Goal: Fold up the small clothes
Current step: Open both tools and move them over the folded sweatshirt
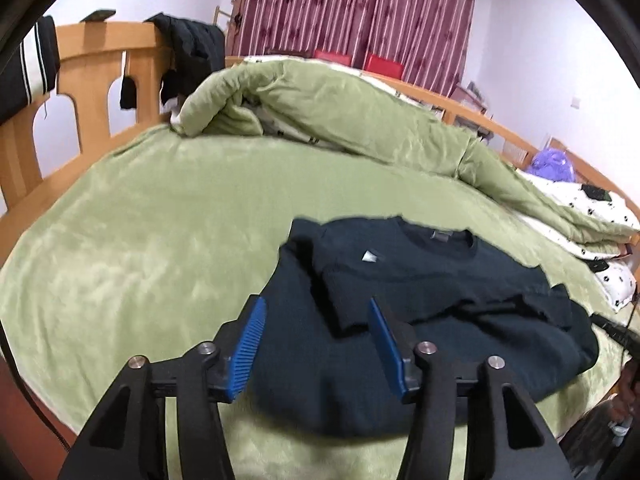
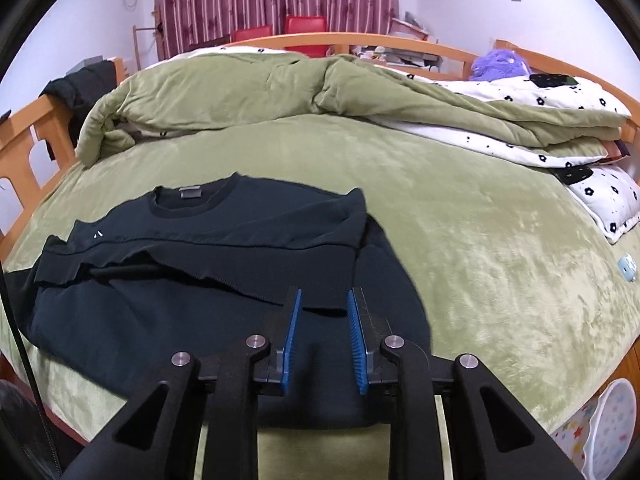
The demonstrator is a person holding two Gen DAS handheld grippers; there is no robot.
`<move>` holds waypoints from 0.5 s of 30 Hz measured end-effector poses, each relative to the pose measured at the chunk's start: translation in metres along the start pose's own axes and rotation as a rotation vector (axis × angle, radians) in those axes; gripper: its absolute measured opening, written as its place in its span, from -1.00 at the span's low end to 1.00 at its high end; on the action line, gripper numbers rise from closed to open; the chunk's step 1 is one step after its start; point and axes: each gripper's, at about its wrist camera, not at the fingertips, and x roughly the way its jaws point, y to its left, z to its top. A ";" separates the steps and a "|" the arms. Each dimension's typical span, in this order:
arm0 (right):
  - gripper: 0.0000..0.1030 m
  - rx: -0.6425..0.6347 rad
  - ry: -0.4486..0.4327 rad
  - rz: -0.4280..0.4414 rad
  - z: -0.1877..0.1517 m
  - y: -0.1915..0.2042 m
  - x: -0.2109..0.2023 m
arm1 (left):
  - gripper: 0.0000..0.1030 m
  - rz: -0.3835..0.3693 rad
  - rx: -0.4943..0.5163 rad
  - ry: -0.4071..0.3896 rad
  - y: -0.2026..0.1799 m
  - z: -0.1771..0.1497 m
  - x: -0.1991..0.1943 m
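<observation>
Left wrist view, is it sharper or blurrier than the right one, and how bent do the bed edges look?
Left wrist view: slightly softer, with the dark sweater smeared at its edges; right wrist view: crisper. Both: strong fisheye bowing of the wooden bed frame, black vignette corners, and flat, even room light.

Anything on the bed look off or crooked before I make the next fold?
Only small things: the dark sweater has both sleeves folded across its front, their cuffs rumpled and uneven. The quilt is heaped behind it. Nothing looks spilled or damaged.
</observation>
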 end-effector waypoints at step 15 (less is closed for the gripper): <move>-0.56 -0.009 0.133 0.114 -0.028 0.021 0.032 | 0.01 0.003 0.114 0.169 -0.031 -0.038 0.051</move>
